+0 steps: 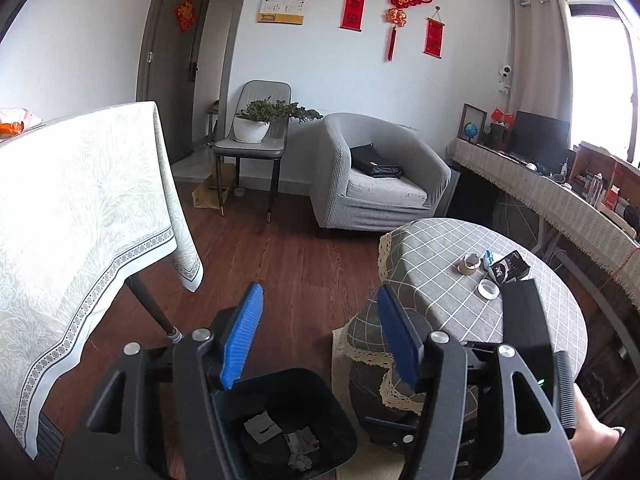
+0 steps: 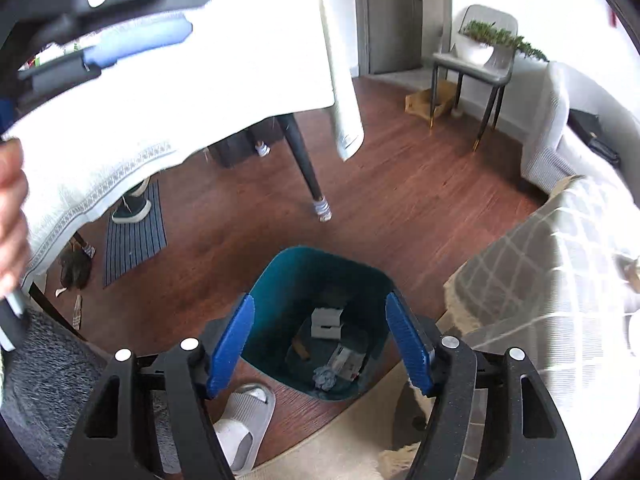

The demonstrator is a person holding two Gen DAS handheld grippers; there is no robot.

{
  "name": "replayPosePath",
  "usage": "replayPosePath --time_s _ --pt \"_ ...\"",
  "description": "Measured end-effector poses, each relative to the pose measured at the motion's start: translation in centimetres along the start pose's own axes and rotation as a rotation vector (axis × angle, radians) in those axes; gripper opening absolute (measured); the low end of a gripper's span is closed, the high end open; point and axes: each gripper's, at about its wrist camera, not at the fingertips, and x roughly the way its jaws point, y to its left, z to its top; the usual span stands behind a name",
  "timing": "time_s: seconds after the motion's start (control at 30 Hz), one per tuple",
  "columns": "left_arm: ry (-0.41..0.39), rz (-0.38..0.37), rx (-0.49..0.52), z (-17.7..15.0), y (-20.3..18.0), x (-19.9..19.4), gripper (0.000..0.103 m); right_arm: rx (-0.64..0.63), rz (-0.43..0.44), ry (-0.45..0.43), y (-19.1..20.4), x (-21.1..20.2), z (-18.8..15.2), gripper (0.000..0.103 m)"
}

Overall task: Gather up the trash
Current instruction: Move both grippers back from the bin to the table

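A dark teal trash bin (image 2: 320, 280) stands on the wood floor between two tables. It holds a white box (image 2: 327, 322), a crumpled paper ball (image 2: 325, 378) and other scraps. My right gripper (image 2: 320, 304) is open and empty, held right above the bin's mouth. My left gripper (image 1: 320, 292) is open and empty, above the bin (image 1: 288, 420), pointing across the room. It also shows in the right wrist view (image 2: 132, 36) at the upper left. On the round checked table (image 1: 452, 280) lie a black packet (image 1: 510, 266), a tape roll (image 1: 469, 263), a white ring (image 1: 488, 289) and a blue scrap (image 1: 489, 258).
A table with a pale tablecloth (image 1: 80, 208) is at the left, its leg (image 2: 304, 168) near the bin. A grey armchair (image 1: 380, 176), a chair with a potted plant (image 1: 256, 128) and a long cluttered side table (image 1: 560, 192) stand farther off. A slippered foot (image 2: 244, 420) is beside the bin.
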Motion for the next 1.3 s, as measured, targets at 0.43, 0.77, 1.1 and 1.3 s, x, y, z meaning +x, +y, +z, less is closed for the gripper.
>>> replayPosePath --time_s 0.43,0.77,1.1,1.3 --pt "0.015 -0.053 0.016 0.7 -5.3 2.9 0.071 0.058 -0.134 -0.103 -5.8 -6.6 -1.4 0.069" --pt "0.051 -0.118 0.088 1.1 -13.1 6.5 0.074 0.119 -0.218 -0.123 -11.9 -10.2 -3.9 0.069" --pt "0.126 -0.178 0.120 0.5 -18.7 11.0 0.076 0.189 -0.336 -0.138 -17.9 -14.4 -6.1 0.069" --pt "0.174 -0.194 0.137 -0.2 -21.0 13.9 0.076 0.264 -0.355 -0.166 -21.5 -16.7 -7.3 0.069"
